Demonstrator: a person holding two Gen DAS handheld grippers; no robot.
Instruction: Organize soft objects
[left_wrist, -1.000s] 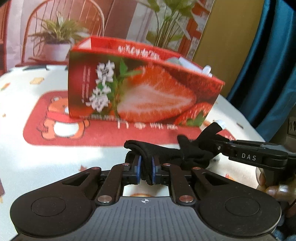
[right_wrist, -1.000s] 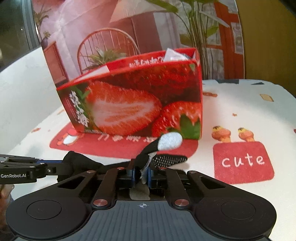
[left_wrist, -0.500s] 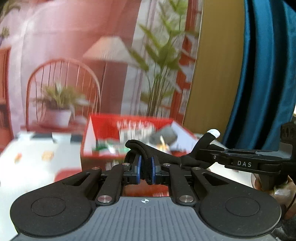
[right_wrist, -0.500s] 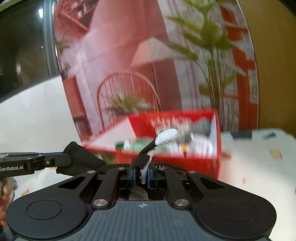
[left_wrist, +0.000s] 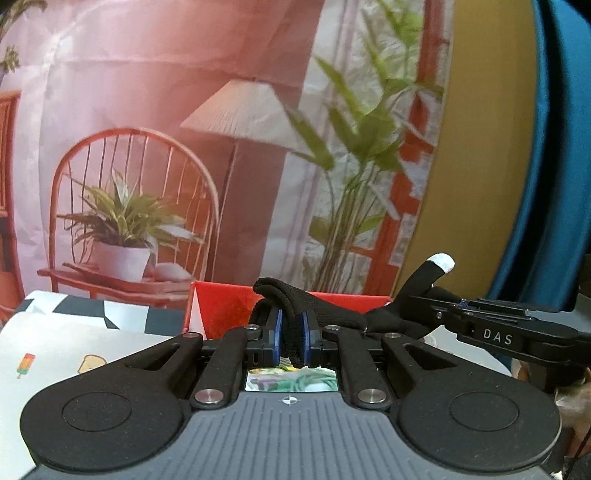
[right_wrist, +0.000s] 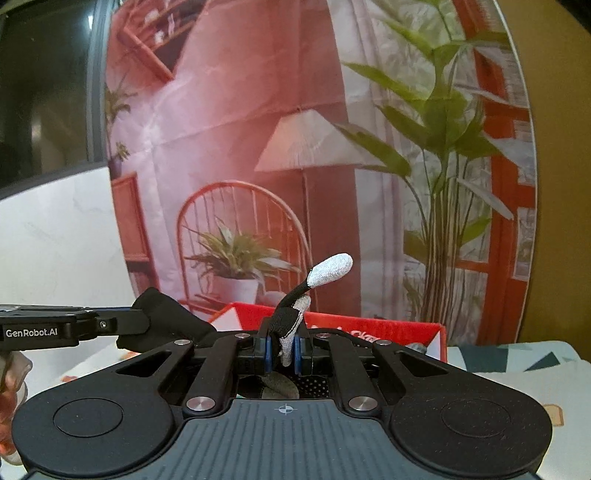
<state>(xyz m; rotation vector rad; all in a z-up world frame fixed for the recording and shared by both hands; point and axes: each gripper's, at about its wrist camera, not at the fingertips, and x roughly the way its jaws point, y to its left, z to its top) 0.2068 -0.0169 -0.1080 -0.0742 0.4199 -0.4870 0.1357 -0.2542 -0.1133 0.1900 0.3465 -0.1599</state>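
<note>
A black knit glove (left_wrist: 332, 317) with grey-white fingertips hangs between both grippers, held up in the air. My left gripper (left_wrist: 290, 341) is shut on its folded cuff. My right gripper (right_wrist: 283, 349) is shut on its finger end, and one grey-tipped finger (right_wrist: 330, 269) sticks up above the pads. The right gripper also shows at the right of the left wrist view (left_wrist: 509, 332), and the left gripper at the left of the right wrist view (right_wrist: 74, 326). The red strawberry box (left_wrist: 225, 310) lies below and just beyond the glove; only its top rim (right_wrist: 388, 328) shows.
A printed backdrop with a chair, lamp and plants (left_wrist: 236, 155) stands behind the table. The patterned tablecloth (left_wrist: 74, 350) shows at the left and also at the right of the right wrist view (right_wrist: 517, 369). A blue curtain (left_wrist: 561, 147) hangs at the right.
Both grippers have lifted the glove up from the table in front of the box to above the box's rim. The box has dropped low in both views.
</note>
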